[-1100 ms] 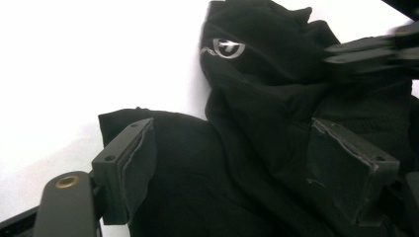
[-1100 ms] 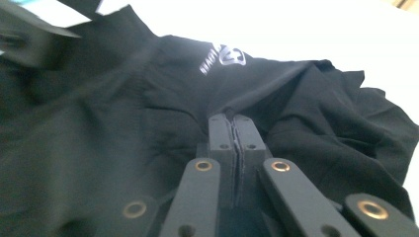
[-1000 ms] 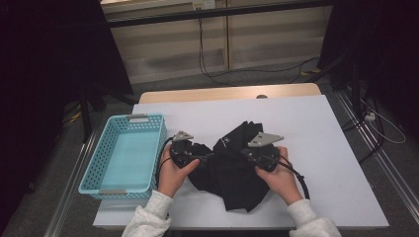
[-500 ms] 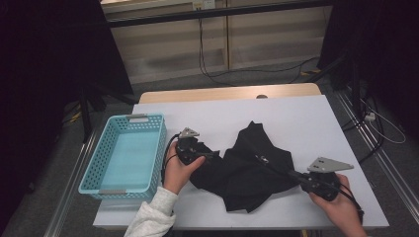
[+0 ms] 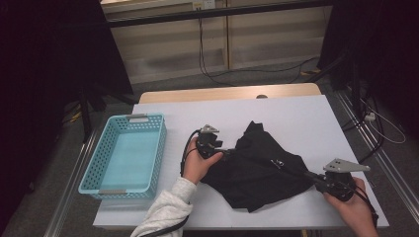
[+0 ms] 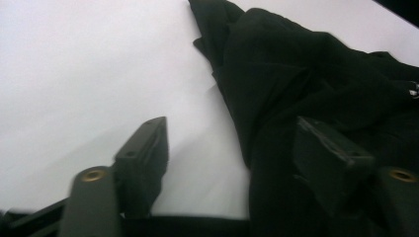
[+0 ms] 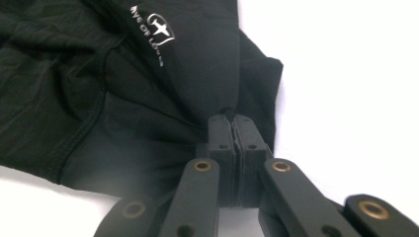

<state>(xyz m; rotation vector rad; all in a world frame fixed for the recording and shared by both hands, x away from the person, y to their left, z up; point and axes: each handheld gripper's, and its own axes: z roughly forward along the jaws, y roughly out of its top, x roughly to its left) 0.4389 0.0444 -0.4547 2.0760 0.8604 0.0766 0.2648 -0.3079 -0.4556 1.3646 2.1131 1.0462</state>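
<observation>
Presently: black garment (image 5: 262, 168), folds indistinct; right tool (image 5: 316, 180) at 4 o'clock pinching its edge; left tool (image 5: 225, 152) at 9 o'clock, jaws apart, just closing inward, one jaw over cloth.

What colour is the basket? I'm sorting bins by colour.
Light blue basket, clearest in the high view.

One black garment (image 5: 262, 168) lies on one white tabletop (image 5: 296, 113). One light-blue perforated basket (image 5: 94, 168) sits at the tabletop's left side. Two hand-held tools are in use, the left tool (image 5: 222, 152) and the right tool (image 5: 309, 177). Two hands hold them, one each. One grey sleeve (image 5: 165, 212) shows.
</observation>
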